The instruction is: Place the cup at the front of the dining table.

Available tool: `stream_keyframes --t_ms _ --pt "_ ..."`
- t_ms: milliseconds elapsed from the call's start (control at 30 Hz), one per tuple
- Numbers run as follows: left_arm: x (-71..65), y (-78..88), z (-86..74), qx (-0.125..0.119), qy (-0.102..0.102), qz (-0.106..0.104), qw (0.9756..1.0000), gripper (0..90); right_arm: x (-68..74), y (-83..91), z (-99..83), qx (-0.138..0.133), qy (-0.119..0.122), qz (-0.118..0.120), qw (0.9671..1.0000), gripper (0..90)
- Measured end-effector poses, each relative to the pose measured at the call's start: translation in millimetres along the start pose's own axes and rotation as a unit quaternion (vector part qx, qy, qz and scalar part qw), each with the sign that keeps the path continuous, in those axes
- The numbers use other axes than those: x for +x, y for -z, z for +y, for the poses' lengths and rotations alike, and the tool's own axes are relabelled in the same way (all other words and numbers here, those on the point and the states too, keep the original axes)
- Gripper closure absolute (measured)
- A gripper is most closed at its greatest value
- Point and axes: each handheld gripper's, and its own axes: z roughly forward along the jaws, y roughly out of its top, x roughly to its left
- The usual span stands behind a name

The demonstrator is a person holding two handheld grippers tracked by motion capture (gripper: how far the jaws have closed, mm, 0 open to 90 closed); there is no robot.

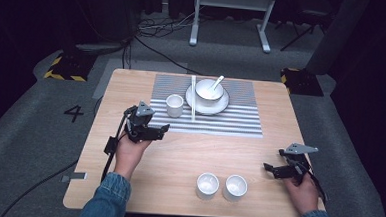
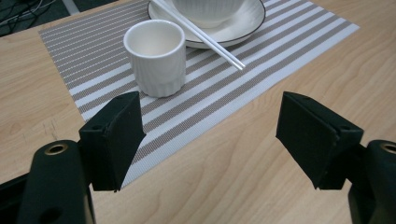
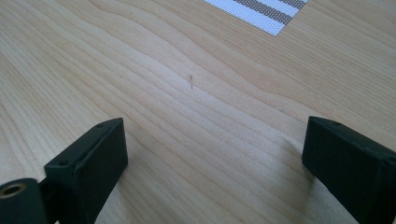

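A white ribbed cup (image 1: pixel 174 105) (image 2: pixel 155 56) stands on the left part of a striped placemat (image 1: pixel 230 121) (image 2: pixel 88 60). My left gripper (image 1: pixel 164 130) (image 2: pixel 210 135) hovers just short of the mat's near left corner. It points toward the cup, open, with nothing between its jaws. Behind the cup a white plate (image 1: pixel 222 107) (image 2: pixel 247 23) carries a bowl (image 1: pixel 209 91) with a spoon (image 1: pixel 216 81) in it, and white chopsticks (image 1: pixel 193 99) (image 2: pixel 205 39) lie across the plate's left rim. My right gripper (image 1: pixel 269 168) (image 3: pixel 215 154) rests low over bare wood at the table's right front, open and holding nothing.
Two more white cups (image 1: pixel 207 185) (image 1: pixel 235 187) stand side by side near the front edge of the wooden table (image 1: pixel 178 155), between the two hands. A corner of the placemat (image 3: pixel 261 11) shows far ahead in the right gripper view. Cables and a frame sit on the floor beyond.
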Motion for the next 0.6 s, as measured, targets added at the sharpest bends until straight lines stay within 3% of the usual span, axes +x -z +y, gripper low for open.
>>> stream_keyframes --t_ms 133,600 --pt "-3.9 9.5 -6.4 0.006 -0.008 0.002 0.9999 23.1 -0.1 0.1 0.0 0.000 0.001 0.000 1.0000 7.1" --pt "-10.9 40.1 -38.4 0.021 -0.007 -0.006 0.9997 22.9 -0.1 0.0 0.0 0.000 0.001 0.001 1.0000 7.1"
